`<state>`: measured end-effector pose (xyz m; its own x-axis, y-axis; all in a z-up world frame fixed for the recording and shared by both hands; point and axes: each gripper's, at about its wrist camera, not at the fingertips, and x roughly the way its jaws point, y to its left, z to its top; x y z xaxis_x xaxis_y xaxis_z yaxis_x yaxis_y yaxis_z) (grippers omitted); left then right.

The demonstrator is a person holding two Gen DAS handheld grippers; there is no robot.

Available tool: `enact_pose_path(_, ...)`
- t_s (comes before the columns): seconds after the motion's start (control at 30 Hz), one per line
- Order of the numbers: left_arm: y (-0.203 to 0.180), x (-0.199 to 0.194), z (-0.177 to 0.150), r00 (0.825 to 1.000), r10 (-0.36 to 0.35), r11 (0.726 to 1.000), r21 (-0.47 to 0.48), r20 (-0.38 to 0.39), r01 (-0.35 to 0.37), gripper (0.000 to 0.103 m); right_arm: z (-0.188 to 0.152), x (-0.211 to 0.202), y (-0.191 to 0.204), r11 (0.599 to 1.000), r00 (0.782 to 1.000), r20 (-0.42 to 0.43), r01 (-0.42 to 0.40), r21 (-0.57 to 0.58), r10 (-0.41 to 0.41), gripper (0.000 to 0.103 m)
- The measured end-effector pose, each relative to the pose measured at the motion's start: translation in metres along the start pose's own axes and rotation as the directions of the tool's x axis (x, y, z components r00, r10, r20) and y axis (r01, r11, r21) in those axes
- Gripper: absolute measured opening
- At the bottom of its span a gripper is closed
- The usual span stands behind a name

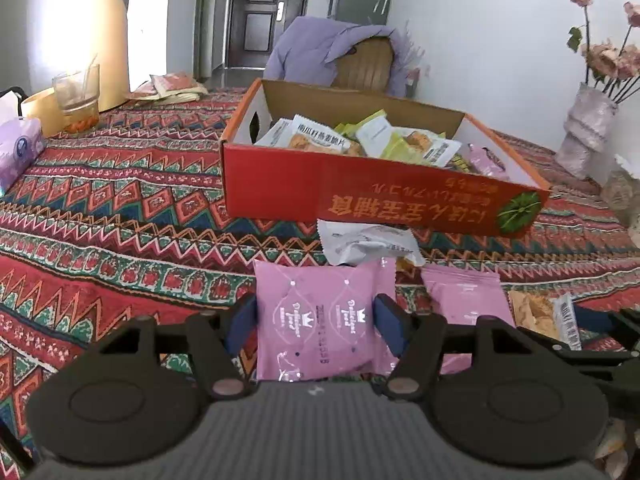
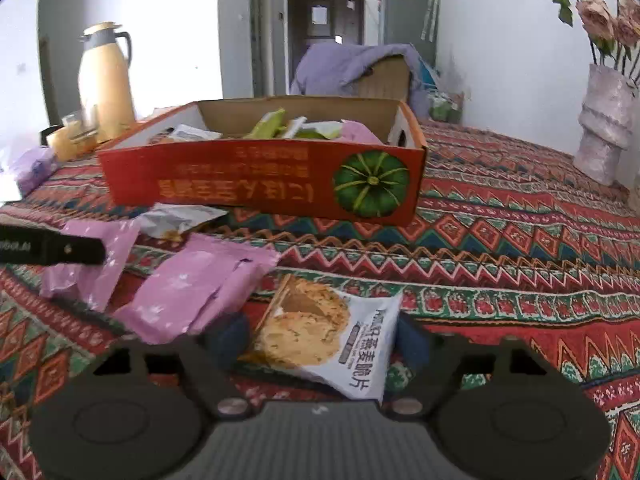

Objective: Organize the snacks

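Note:
A red cardboard box [image 1: 360,192] holding several snack packets stands on the patterned tablecloth; it also shows in the right wrist view [image 2: 256,184]. My left gripper [image 1: 316,316] has its blue pads on both sides of a pink snack packet [image 1: 320,316] lying on the cloth. A second pink packet [image 1: 468,300] and a crumpled white wrapper [image 1: 364,242] lie beside it. My right gripper [image 2: 320,336] is open around a white oat-crisp packet [image 2: 320,332] on the cloth. Pink packets [image 2: 192,292] lie to its left, and the left gripper's finger [image 2: 52,246] shows there.
A yellow thermos [image 1: 100,36], a glass [image 1: 78,96] and a purple tissue pack [image 1: 18,148] stand at the far left. A vase of flowers [image 1: 588,128] stands at the right; it also shows in the right wrist view [image 2: 604,120]. A chair with purple clothing [image 1: 340,52] stands behind the box.

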<state>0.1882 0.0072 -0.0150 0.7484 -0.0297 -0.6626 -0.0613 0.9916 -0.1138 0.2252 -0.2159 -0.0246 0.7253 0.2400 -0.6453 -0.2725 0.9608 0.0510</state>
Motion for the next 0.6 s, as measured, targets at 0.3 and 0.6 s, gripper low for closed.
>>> enact_pose_path(0.3, 0.007, -0.018, -0.002, 0.999, -0.040, 0.999, -0.016, 0.031, 0.040, 0.065, -0.008, -0.018, 0.009, 1.000, 1.000, 0.027, -0.012, -0.028, 0.013, 0.049)
enact_pose_path(0.6, 0.010, -0.029, 0.000, 0.997, -0.059, 0.998, -0.017, 0.059, 0.060, 0.065, -0.006, -0.033, 0.007, 1.000, 0.998, 0.067, -0.009, -0.009, 0.009, 0.048)
